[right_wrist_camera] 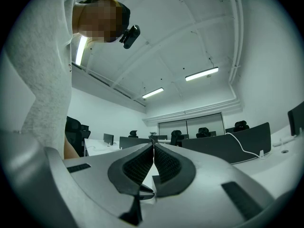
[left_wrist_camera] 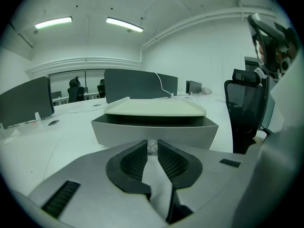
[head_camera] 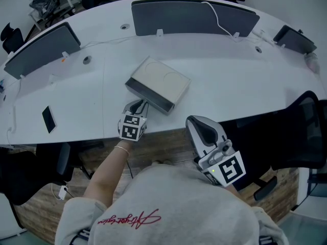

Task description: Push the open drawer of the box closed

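One drawer [left_wrist_camera: 190, 132] just ahead of left claw [left_wrist_camera: 152, 144] | jaws narrowly apart | right claw [right_wrist_camera: 153, 148] together

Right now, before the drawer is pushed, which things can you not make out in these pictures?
- Inside of the drawer: in the left gripper view it is hidden behind its own front wall; in the head view it is too dark, under the box top.
- Small pale thing between the left gripper tips: too small to name, and the grip is unclear.
- Box: outside the right gripper view's frame.
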`<action>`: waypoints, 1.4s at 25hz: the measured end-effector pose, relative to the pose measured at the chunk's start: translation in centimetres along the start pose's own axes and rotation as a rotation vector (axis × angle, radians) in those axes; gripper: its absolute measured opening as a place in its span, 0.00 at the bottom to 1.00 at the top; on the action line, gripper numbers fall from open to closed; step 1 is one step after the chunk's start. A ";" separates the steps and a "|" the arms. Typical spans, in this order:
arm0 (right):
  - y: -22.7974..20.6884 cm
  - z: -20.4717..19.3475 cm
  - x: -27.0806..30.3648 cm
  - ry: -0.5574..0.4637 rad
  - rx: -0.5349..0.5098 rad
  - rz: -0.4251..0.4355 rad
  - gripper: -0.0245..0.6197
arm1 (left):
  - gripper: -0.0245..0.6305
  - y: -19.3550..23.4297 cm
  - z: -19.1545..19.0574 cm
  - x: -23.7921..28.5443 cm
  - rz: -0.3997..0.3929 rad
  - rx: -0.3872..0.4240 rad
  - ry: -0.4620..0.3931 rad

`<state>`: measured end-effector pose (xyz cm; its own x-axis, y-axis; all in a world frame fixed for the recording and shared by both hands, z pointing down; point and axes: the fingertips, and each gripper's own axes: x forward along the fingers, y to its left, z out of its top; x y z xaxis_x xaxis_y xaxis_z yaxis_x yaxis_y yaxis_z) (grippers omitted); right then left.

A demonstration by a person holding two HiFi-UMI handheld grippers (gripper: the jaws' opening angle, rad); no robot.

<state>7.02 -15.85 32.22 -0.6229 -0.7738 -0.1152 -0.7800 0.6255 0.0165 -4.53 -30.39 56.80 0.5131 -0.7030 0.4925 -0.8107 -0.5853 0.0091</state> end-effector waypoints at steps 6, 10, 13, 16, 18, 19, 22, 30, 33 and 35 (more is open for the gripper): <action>0.0 0.1 0.0 0.004 -0.001 -0.006 0.07 | 0.16 0.0 0.2 0.1 -0.007 0.005 -0.004; 0.0 0.3 -0.1 0.003 -0.009 -0.009 0.07 | 0.16 0.0 0.3 0.2 -0.006 -0.002 -0.007; 0.0 0.3 -0.2 0.003 -0.012 -0.012 0.07 | 0.16 0.0 0.2 0.3 -0.004 -0.007 -0.003; 0.0 0.3 -0.3 0.000 -0.006 -0.013 0.07 | 0.16 0.1 0.2 0.4 -0.004 -0.005 -0.004; 0.0 0.3 -0.5 0.000 -0.004 -0.013 0.07 | 0.16 0.1 0.2 0.5 -0.003 0.003 -0.004; 0.0 0.3 -0.5 0.002 -0.008 -0.013 0.07 | 0.16 0.1 0.2 0.6 -0.003 0.006 -0.004; -0.1 0.1 -0.7 0.007 -0.004 -0.020 0.07 | 0.16 0.0 0.3 0.8 -0.006 0.008 -0.003; -0.6 -0.2 -0.9 0.019 0.005 -0.036 0.07 | 0.16 0.1 0.6 1.4 -0.005 0.018 -0.006; -0.9 0.0 -0.8 0.008 0.001 -0.040 0.07 | 0.16 -0.1 0.9 1.6 -0.012 0.011 -0.002; -0.9 -0.2 -0.8 0.011 0.010 -0.039 0.07 | 0.16 -0.3 1.0 1.7 -0.015 0.008 -0.001</action>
<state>8.20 -15.79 32.51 -0.5930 -0.7984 -0.1046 -0.8029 0.5960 0.0020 -3.14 -31.86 56.76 0.5258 -0.6942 0.4916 -0.8006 -0.5991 0.0101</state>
